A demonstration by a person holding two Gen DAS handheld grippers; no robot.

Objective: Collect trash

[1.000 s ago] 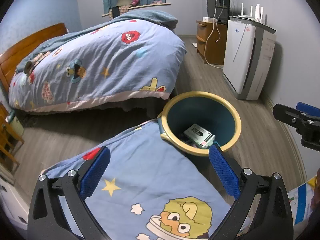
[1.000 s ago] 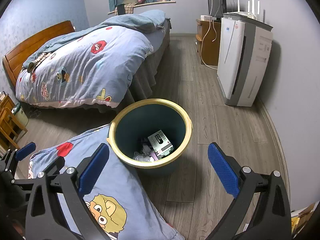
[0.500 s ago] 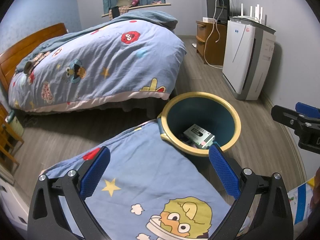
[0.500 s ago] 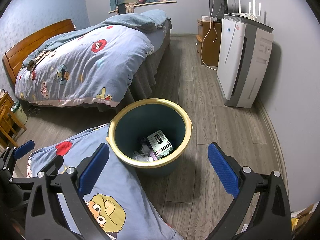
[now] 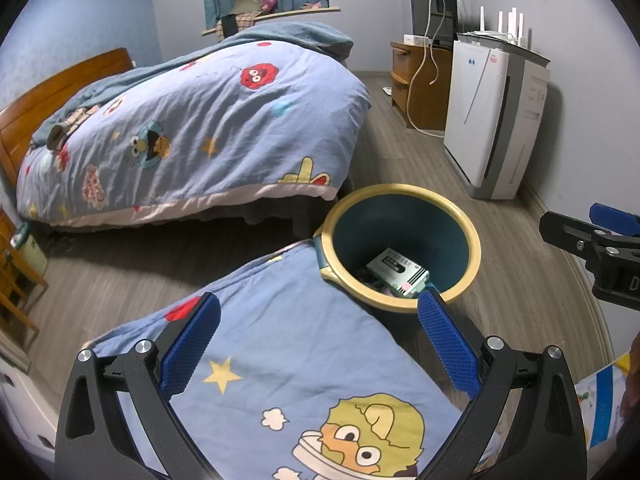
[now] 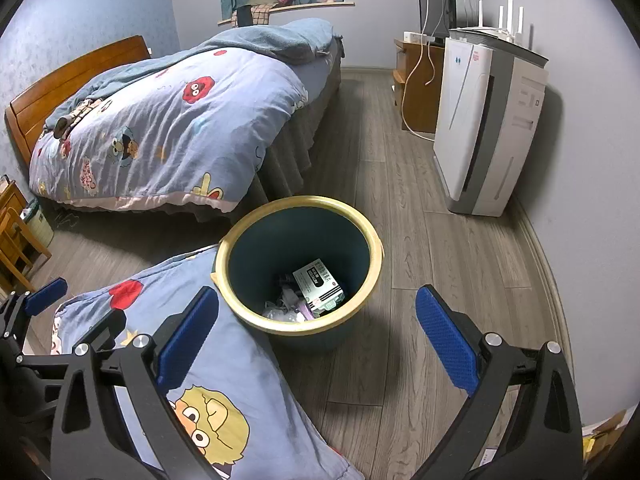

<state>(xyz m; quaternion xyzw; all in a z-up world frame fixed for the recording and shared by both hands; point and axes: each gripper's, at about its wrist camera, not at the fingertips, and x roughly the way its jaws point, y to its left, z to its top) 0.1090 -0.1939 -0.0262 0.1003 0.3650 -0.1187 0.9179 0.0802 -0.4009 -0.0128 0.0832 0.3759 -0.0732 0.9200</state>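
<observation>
A dark teal bin with a yellow rim (image 6: 362, 220) (image 5: 476, 248) stands on the wood floor. Inside it lie a white and black box (image 6: 318, 284) (image 5: 396, 270) and several crumpled scraps (image 6: 282, 306). My left gripper (image 5: 316, 340) is open and empty, held above a blue cartoon pillow (image 5: 288, 360), left of the bin. My right gripper (image 6: 316, 334) is open and empty, just in front of the bin. Each gripper also shows at the edge of the other's view, the right one (image 5: 592, 240) and the left one (image 6: 40, 304).
A bed with a blue cartoon duvet (image 6: 168, 128) stands behind the bin. A white air purifier (image 6: 488, 128) and a wooden TV cabinet (image 6: 416, 92) line the right wall. Wooden furniture (image 6: 16, 240) stands at the left. Paper items (image 5: 604, 404) lie at the lower right.
</observation>
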